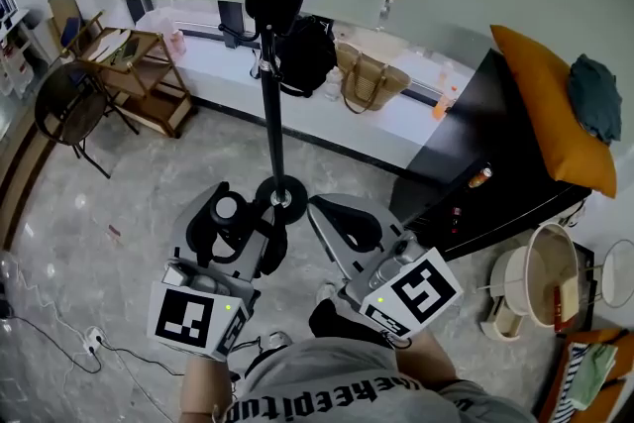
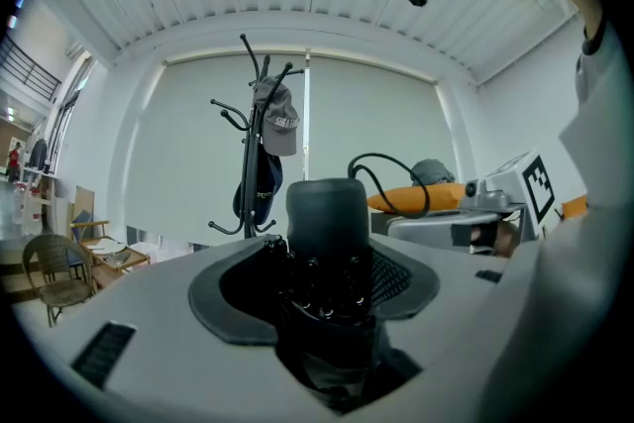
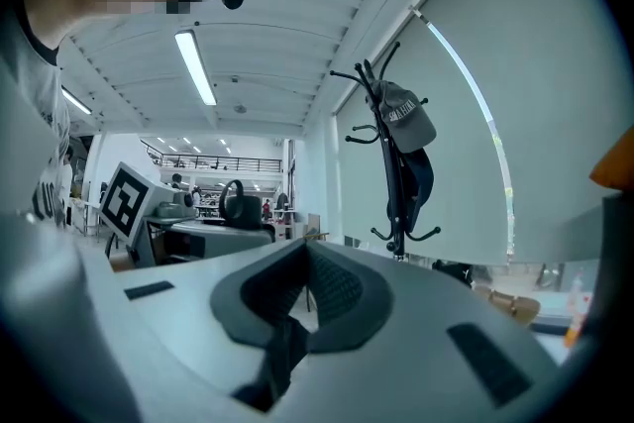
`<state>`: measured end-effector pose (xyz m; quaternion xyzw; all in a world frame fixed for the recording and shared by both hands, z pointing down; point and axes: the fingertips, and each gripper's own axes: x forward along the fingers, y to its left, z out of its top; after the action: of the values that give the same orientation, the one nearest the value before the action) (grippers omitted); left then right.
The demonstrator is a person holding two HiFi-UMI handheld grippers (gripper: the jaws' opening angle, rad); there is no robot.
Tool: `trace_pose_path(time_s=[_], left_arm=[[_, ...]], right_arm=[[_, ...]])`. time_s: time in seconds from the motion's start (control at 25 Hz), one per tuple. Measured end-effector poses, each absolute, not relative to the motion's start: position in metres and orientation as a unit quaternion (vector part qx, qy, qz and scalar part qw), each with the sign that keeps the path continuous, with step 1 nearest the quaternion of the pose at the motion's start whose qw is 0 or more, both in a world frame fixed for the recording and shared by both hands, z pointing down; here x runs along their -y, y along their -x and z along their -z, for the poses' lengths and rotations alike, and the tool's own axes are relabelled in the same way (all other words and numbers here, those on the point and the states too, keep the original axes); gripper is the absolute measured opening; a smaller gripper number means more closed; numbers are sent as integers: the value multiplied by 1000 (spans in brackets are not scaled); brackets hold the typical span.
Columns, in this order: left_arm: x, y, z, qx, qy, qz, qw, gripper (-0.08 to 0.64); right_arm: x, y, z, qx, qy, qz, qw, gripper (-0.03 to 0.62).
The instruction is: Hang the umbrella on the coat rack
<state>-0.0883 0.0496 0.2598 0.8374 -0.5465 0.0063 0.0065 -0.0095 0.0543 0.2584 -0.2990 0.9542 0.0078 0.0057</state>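
While the person faces the coat rack [image 1: 272, 114], a wooden shelf unit [image 1: 144, 74] and a dark chair [image 1: 69, 109] stand at the far left on the grey floor [image 1: 149, 203].

Next comes the left gripper [image 1: 236, 225], held low in front of the body. Its jaws are clamped on the umbrella [image 2: 325, 213], a black folded one. The left gripper view shows the blunt cylindrical handle end standing up between the pads, with the small beaded rib tips bunched just below it. A thin black strap [image 2: 388, 165] loops out from the handle to the right. The umbrella is in this grip and not on the rack, which stands beyond it and apart from it.

At the middle, the rack's black pole rises from a round base [image 1: 280, 198]. A grey cap [image 2: 279, 119] and a dark bag [image 2: 260, 188] hang from its hooks.

Just right of the base, the right gripper [image 3: 297, 287] is held beside the left one. Its jaws are pressed together with nothing between them.

Behind, a black bag [image 1: 307, 54] and a woven bag [image 1: 371, 74] sit on the low white ledge [image 1: 228, 64]. Farther right is a black cabinet [image 1: 475, 183], an orange cushion [image 1: 545, 104] leaning on it, and a teal cloth [image 1: 594, 99] on the cushion.
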Motion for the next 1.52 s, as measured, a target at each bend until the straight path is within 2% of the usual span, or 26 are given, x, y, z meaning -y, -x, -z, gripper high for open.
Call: trace_pose_path(time_s=[1.04, 1.52], left_arm=[[27, 39, -256, 618, -786, -6, 4, 250], [40, 48, -268, 624, -781, -23, 19, 250]], right_arm=[[36, -45, -260, -975, 219, 5, 26, 11], [47, -37, -271, -977, 212, 22, 24, 11]])
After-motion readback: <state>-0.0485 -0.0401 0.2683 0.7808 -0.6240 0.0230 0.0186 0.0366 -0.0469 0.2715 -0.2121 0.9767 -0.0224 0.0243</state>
